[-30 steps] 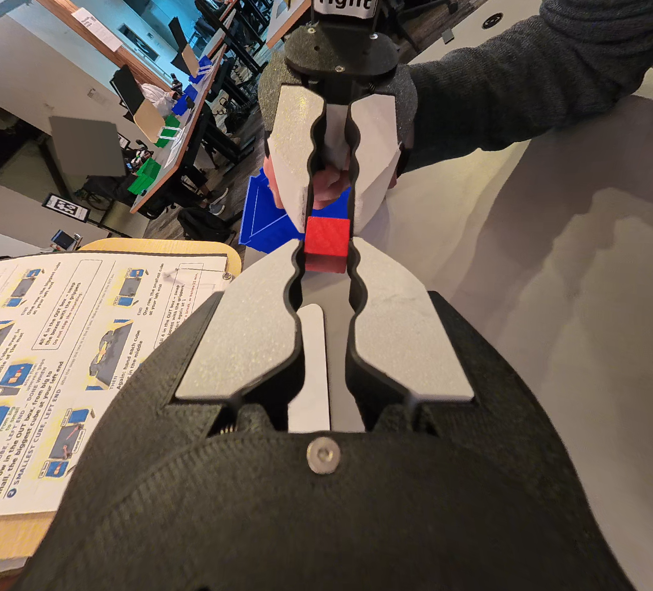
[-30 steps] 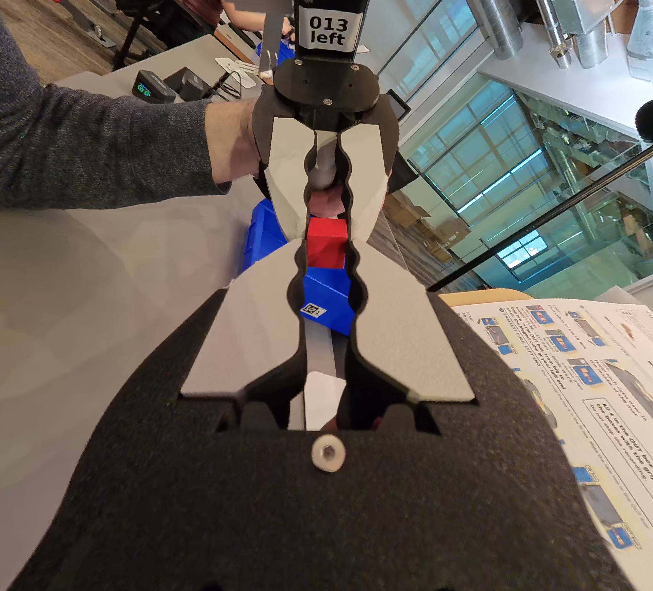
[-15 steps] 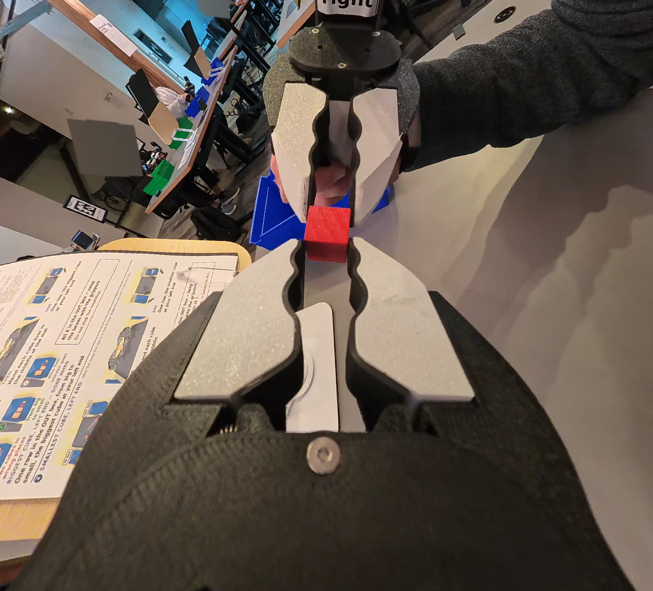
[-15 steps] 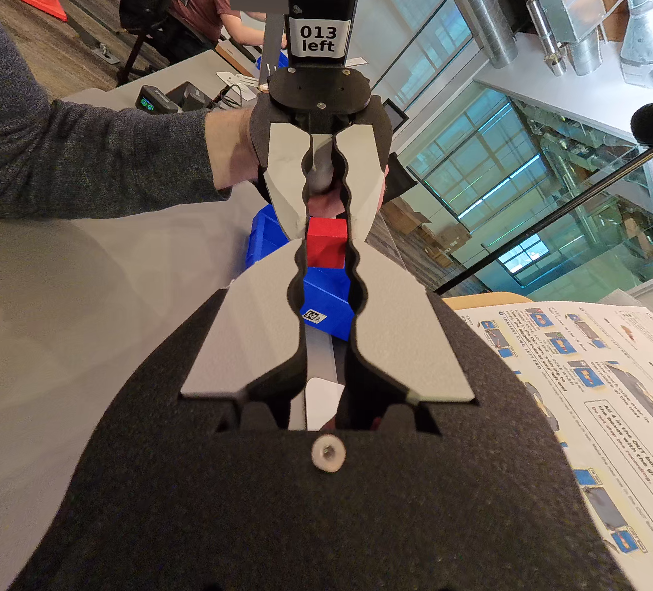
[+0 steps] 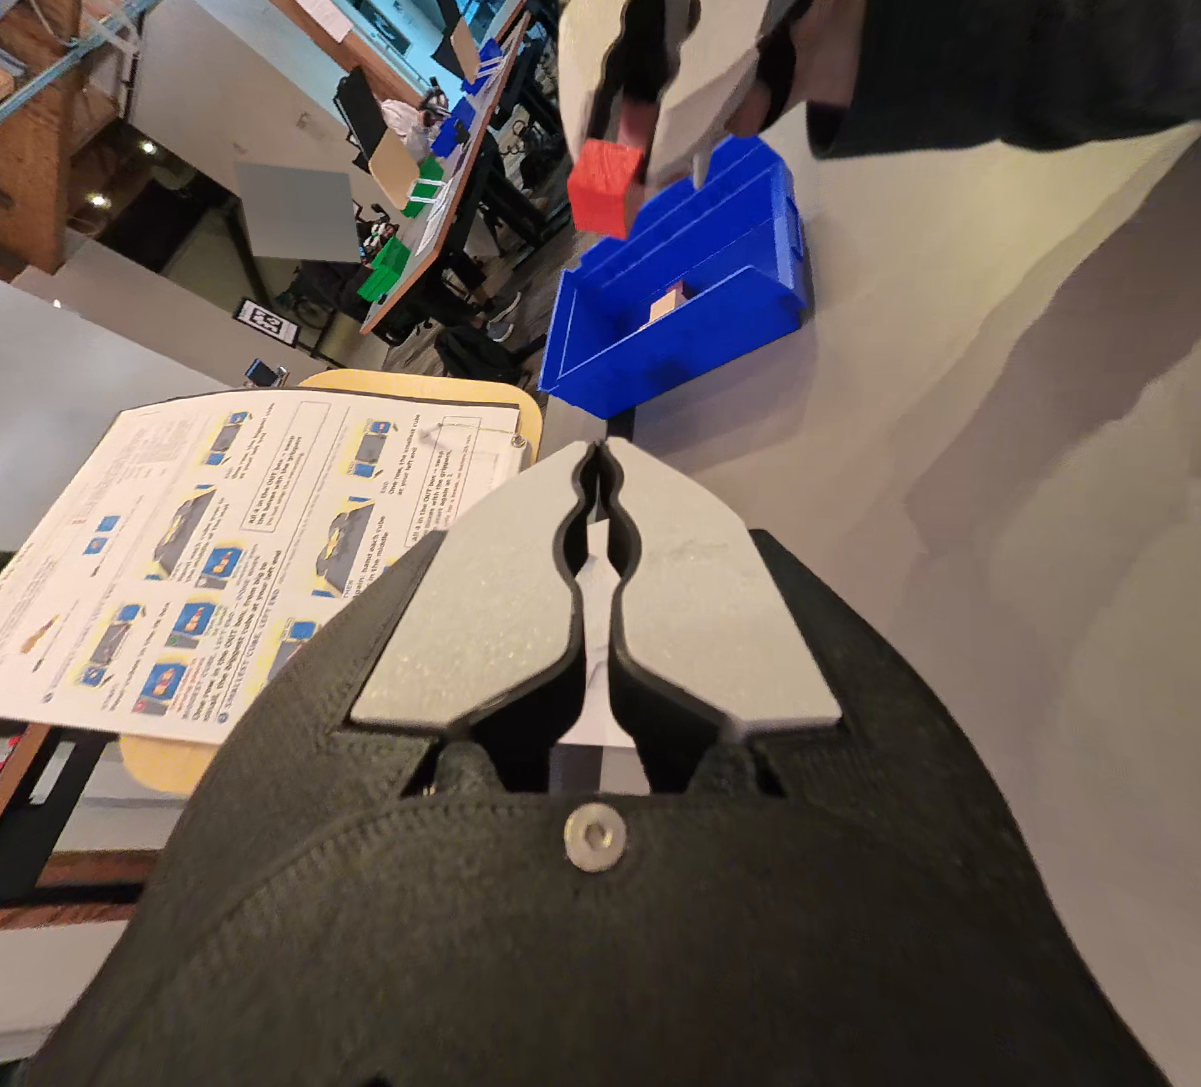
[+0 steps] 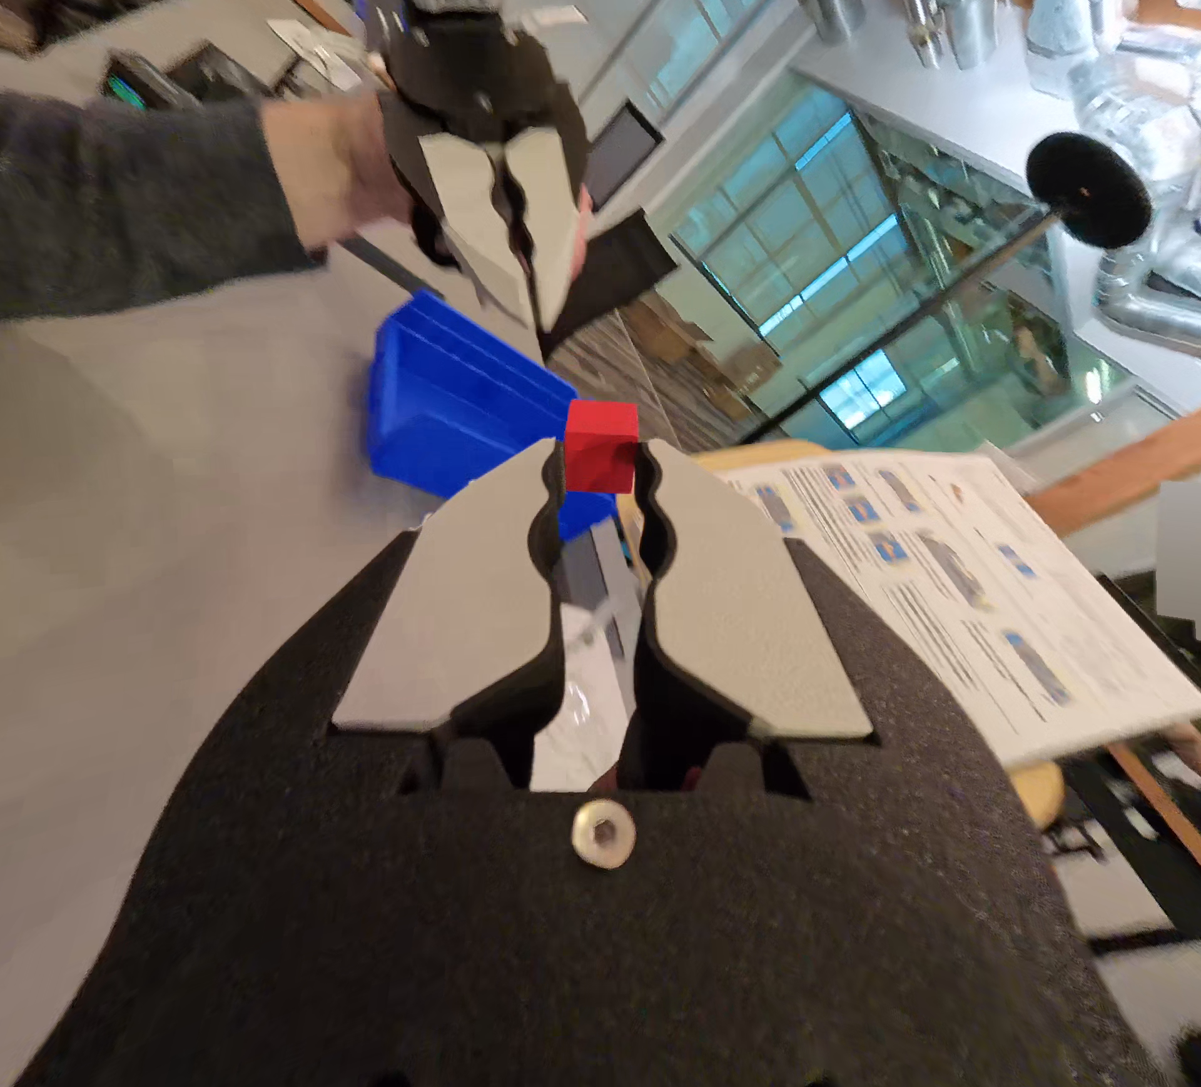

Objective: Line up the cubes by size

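Right gripper (image 6: 599,458) gripping a red cube (image 6: 599,453)

Beyond it, a blue bin (image 6: 448,406) is sitting at the grey table's (image 6: 162,471) far edge, with the left gripper (image 6: 529,302), fingers together, hovering above.

The blue bin (image 5: 682,334) hides most of a pale cube (image 5: 664,308) behind its near wall. The right tongs (image 5: 633,159) are cut off at the left wrist view's top edge. In the right wrist view, motion blur smears the left tongs (image 6: 529,302) and the instruction sheet (image 6: 975,588).
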Demonstrator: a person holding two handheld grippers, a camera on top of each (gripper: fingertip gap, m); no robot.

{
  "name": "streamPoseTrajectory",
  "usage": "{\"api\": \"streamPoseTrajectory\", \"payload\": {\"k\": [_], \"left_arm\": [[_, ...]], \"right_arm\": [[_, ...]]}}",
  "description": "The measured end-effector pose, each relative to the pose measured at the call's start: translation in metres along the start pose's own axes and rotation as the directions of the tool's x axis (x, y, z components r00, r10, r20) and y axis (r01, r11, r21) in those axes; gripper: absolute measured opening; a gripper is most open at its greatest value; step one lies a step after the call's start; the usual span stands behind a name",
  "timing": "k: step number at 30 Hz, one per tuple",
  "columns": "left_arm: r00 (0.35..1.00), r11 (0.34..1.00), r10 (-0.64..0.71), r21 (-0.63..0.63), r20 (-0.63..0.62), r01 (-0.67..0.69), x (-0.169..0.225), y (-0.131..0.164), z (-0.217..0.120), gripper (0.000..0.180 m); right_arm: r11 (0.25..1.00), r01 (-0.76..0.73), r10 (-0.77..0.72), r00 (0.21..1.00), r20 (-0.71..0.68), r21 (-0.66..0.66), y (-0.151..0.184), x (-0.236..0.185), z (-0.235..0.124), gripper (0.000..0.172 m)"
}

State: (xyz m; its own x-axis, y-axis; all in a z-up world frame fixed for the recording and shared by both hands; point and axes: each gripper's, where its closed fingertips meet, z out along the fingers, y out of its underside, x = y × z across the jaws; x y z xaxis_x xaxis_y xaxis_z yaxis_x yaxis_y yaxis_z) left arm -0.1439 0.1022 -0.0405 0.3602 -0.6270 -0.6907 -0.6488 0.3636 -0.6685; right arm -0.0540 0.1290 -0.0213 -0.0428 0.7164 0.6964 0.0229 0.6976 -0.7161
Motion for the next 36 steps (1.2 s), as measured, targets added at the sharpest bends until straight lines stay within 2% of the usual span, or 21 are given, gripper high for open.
{"api": "streamPoseTrajectory", "payload": {"k": [3, 5, 8, 13, 18, 22, 30, 36], "left_arm": [[1.0, 1.0, 0.005, 0.011, 0.024, -0.006, -0.004, -0.003, -0.007, 0.0], [0.999, 1.0, 0.015, 0.003, 0.035, -0.015, -0.005, -0.003, -0.011, 0.0], [0.999, 1.0, 0.021, -0.009, 0.049, -0.021, -0.007, -0.002, -0.014, 0.0], [0.998, 1.0, 0.026, -0.01, 0.051, -0.026, -0.007, -0.003, -0.015, 0.0], [0.998, 0.999, 0.032, -0.02, 0.047, -0.032, -0.006, -0.003, -0.012, 0.0], [0.998, 0.999, 0.033, -0.023, 0.044, -0.032, -0.006, -0.003, -0.011, 0.0], [0.999, 0.999, 0.033, -0.035, 0.04, -0.032, -0.006, 0.001, -0.01, 0.0], [0.999, 0.999, 0.033, -0.031, 0.039, -0.032, -0.006, 0.001, -0.01, 0.0]], "right_arm": [[0.98, 0.021, -0.032, 0.998, -0.054, -0.197, 0.04, 0.03, -0.044, 0.02], [0.93, 0.034, -0.062, 0.996, -0.066, -0.367, 0.074, 0.051, -0.08, 0.019], [0.817, 0.029, -0.061, 0.997, -0.036, -0.576, 0.119, 0.073, -0.135, 0.02], [0.617, -0.013, 0.049, 0.999, 0.022, -0.787, 0.199, 0.087, -0.196, 0.02], [0.444, -0.022, 0.193, 0.979, 0.072, -0.896, 0.275, 0.075, -0.227, 0.02], [0.324, 0.041, 0.292, 0.946, 0.141, -0.945, 0.318, 0.051, -0.24, 0.02], [0.132, 0.208, 0.37, 0.897, 0.243, -0.969, 0.365, 0.036, -0.255, 0.02], [0.046, 0.296, 0.416, 0.862, 0.288, -0.954, 0.385, 0.032, -0.263, 0.02]]}}
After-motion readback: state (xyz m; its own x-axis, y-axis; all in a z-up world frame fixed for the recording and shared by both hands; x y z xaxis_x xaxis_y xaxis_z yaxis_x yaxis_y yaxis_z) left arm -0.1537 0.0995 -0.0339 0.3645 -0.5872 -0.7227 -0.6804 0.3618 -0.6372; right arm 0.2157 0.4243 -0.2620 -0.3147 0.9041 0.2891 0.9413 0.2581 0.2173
